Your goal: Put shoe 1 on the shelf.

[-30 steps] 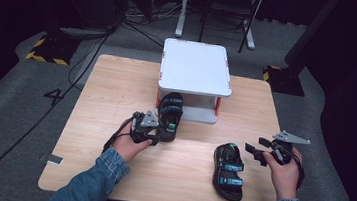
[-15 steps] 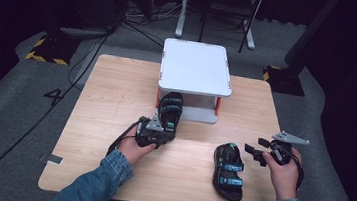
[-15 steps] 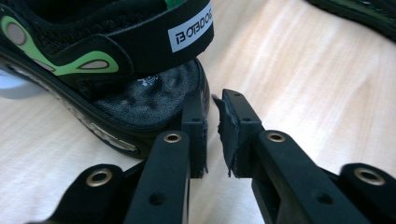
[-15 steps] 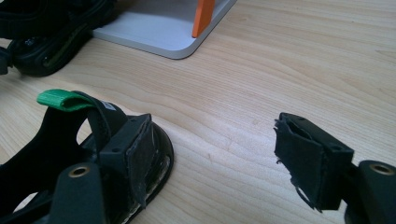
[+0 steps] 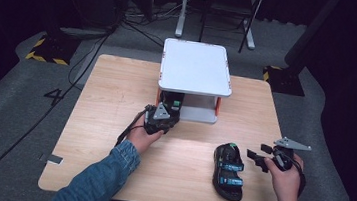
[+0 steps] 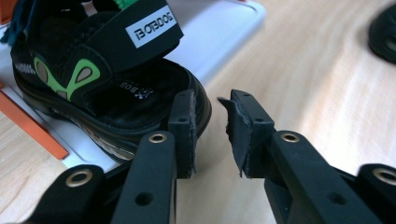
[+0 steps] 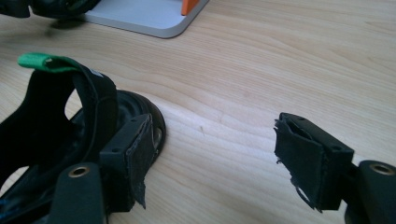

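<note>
A small white shelf (image 5: 197,67) with orange legs stands at the far middle of the wooden table (image 5: 111,98); its lower tray (image 6: 224,28) carries one black sandal with green marks (image 6: 93,88), heel end at the tray's near edge and sticking out a little over it. The left gripper (image 5: 162,119) sits at the front of the shelf, just at that sandal's heel; in the left gripper view its jaws stand a narrow gap apart with nothing between them, the left-hand jaw just beside the heel of the sole; whether it touches cannot be told.

The second sandal (image 5: 229,171), black with blue straps and a green tab, lies flat on the table toward the near right, well apart from the shelf; its toe points toward the shelf. The right gripper (image 5: 258,156) hovers just to the right of this sandal, held in the person's right hand (image 5: 284,179); in the right gripper view its jaws are spread wide and hold nothing; one jaw is close against the sandal's rim (image 7: 156,123), the other is out over bare wood.

Denim sleeves (image 5: 102,183) cover both forearms.
</note>
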The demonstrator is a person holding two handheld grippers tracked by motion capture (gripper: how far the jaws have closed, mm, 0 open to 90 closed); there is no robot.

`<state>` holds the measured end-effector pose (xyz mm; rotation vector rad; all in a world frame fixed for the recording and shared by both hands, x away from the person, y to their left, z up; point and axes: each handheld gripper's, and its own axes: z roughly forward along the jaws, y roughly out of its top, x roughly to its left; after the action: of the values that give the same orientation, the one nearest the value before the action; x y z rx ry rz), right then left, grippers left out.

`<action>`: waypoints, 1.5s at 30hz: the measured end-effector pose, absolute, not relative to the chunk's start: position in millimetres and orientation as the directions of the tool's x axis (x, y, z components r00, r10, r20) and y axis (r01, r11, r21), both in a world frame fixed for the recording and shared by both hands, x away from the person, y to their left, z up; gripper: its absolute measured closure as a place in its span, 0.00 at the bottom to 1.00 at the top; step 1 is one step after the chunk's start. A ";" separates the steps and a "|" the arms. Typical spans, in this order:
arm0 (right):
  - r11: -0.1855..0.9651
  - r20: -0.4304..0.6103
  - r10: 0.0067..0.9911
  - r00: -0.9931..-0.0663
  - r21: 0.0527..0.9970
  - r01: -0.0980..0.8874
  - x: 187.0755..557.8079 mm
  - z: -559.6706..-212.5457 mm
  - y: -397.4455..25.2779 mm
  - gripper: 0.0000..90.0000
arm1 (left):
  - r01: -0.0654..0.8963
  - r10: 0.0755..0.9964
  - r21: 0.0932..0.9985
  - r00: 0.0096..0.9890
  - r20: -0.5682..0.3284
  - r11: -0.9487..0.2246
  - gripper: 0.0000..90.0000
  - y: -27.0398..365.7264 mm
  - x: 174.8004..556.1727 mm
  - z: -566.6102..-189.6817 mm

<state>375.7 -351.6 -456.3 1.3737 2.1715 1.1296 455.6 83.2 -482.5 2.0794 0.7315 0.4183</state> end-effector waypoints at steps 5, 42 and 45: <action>0.209 0.131 0.879 -0.458 0.758 0.618 370.3 -460.7 -357.1 0.32 | 0.357 0.655 0.836 0.755 0.004 -0.417 0.77 81.0 476.0 -486.4; 0.232 0.121 0.831 -0.543 0.812 0.536 394.8 -432.4 -337.8 0.31 | 0.451 0.776 0.838 0.629 -0.052 -0.309 0.34 182.8 389.8 -415.7; 0.240 0.119 0.823 -0.555 0.814 0.530 394.8 -429.8 -332.3 0.31 | 0.460 0.793 0.833 0.607 -0.044 -0.306 0.33 195.4 382.8 -414.5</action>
<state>394.8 -332.3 -429.8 1.2504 2.1840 1.2271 382.8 195.4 -414.5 1.9558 0.9947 0.4788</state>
